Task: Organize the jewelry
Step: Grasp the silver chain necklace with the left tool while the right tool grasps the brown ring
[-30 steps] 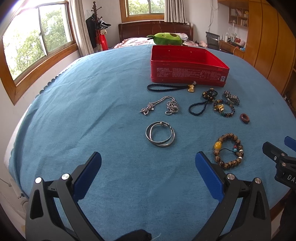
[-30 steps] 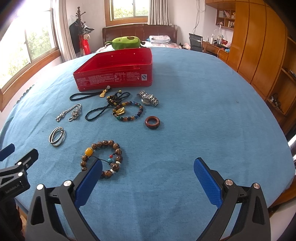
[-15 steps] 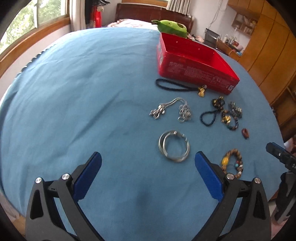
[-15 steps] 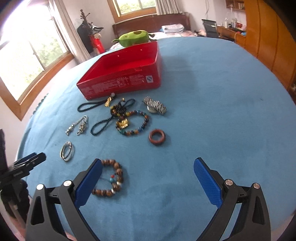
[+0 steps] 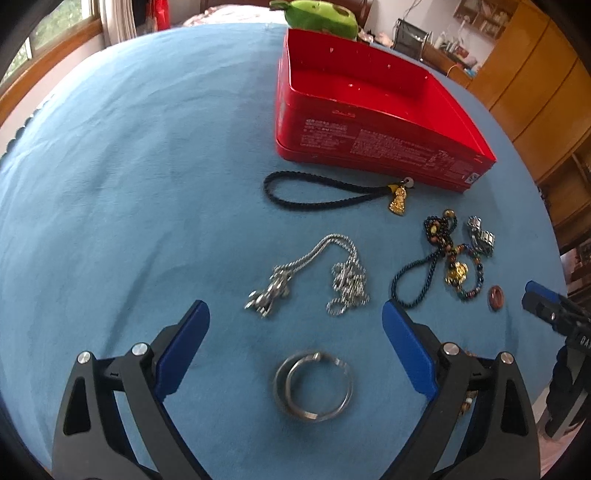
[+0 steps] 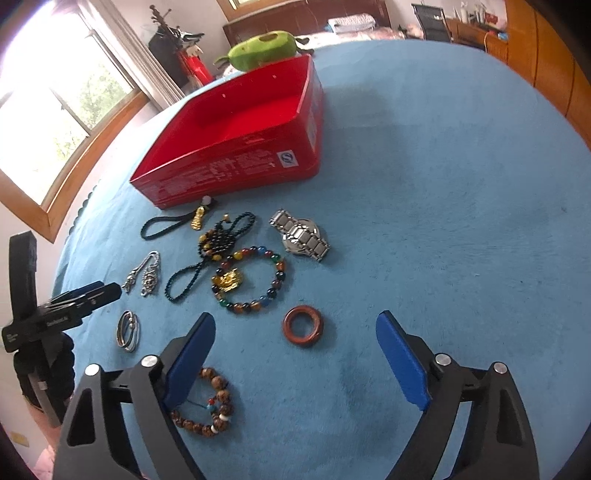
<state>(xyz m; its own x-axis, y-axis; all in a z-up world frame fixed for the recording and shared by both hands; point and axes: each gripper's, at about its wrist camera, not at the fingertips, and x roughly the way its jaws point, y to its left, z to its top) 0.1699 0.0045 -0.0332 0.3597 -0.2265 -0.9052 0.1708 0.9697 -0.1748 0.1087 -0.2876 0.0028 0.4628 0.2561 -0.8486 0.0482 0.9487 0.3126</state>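
Observation:
On the blue cloth, a pair of silver bangles (image 5: 314,386) lies between the fingers of my left gripper (image 5: 293,310). Its jaws are closing and do not touch the bangles. Just beyond are a silver chain necklace (image 5: 314,273) and a black cord with a gold pendant (image 5: 321,192). My right gripper (image 6: 295,319) hovers over a red-brown ring (image 6: 287,326). Its jaws are closing too, with clear gaps on both sides. A brown bead bracelet (image 6: 218,417) lies partly behind its left finger. A coloured bead bracelet (image 6: 279,275), a steel watch (image 6: 301,236) and the red box (image 6: 236,173) lie farther on.
A black bead cord (image 6: 214,243) overlaps the coloured bracelet. A green plush toy (image 5: 321,14) sits behind the box. The left gripper (image 6: 85,295) shows at the left edge of the right wrist view. Bare blue cloth (image 6: 461,203) stretches to the right of the jewelry.
Both grippers moved forward over the jewelry and tilted down. The bangles came between the left fingers, the ring between the right fingers. Both pairs of jaws narrowed slightly.

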